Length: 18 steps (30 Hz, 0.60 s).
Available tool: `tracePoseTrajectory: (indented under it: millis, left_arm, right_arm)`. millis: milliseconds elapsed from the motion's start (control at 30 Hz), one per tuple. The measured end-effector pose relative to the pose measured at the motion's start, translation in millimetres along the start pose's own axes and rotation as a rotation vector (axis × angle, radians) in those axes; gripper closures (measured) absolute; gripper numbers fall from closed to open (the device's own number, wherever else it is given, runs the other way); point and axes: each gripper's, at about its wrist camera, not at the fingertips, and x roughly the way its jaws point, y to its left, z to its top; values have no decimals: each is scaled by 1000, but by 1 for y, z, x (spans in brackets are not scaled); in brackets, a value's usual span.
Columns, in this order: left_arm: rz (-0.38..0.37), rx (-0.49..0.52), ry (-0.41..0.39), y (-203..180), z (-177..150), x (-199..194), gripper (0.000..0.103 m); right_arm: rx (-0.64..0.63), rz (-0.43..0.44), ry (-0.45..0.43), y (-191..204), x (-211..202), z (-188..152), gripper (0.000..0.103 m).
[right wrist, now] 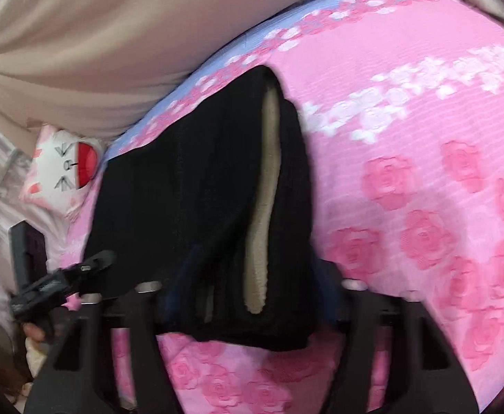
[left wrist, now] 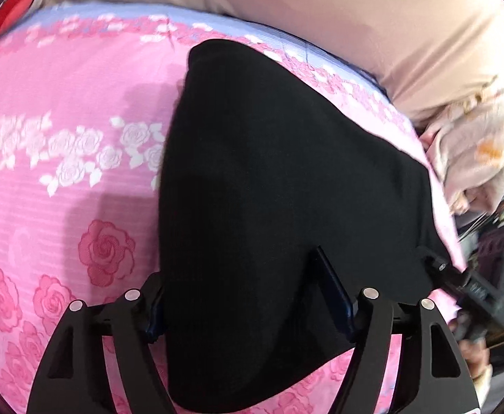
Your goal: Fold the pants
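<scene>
No legible text anywhere; marks on the cat-face pillow (right wrist: 66,169) are just whiskers, not letters.

A pink bed (left wrist: 62,79) with roses fills the picture. Black pants (left wrist: 269,189) lie folded on it, in the middle. A cat pillow (right wrist: 62,169) lies at the left edge.

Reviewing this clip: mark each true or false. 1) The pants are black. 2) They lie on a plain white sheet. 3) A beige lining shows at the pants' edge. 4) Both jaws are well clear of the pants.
1) True: the pants are black.
2) False: the bedspread is pink with roses.
3) True: a beige lining shows.
4) False: the left gripper and right gripper both have the pants between their jaws.
</scene>
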Motion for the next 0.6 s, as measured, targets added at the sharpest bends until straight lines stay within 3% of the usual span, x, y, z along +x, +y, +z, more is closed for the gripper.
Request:
tracePoseTrajectory:
  millis: [67, 133, 367, 600]
  left_arm:
    - [2, 19, -18, -5, 1, -8, 66]
    - [-17, 43, -22, -9, 3, -21, 70]
    - [-101, 107, -58, -27, -2, -89, 70]
    - [-136, 221, -211, -60, 16, -163, 70]
  right_arm:
    - [-14, 0, -15, 7, -7, 1, 67]
    - [-33, 20, -36, 18, -19, 3, 69]
    - [-143, 85, -110, 65, -82, 3, 70]
    - [-277, 120, -248, 117, -146, 17, 70]
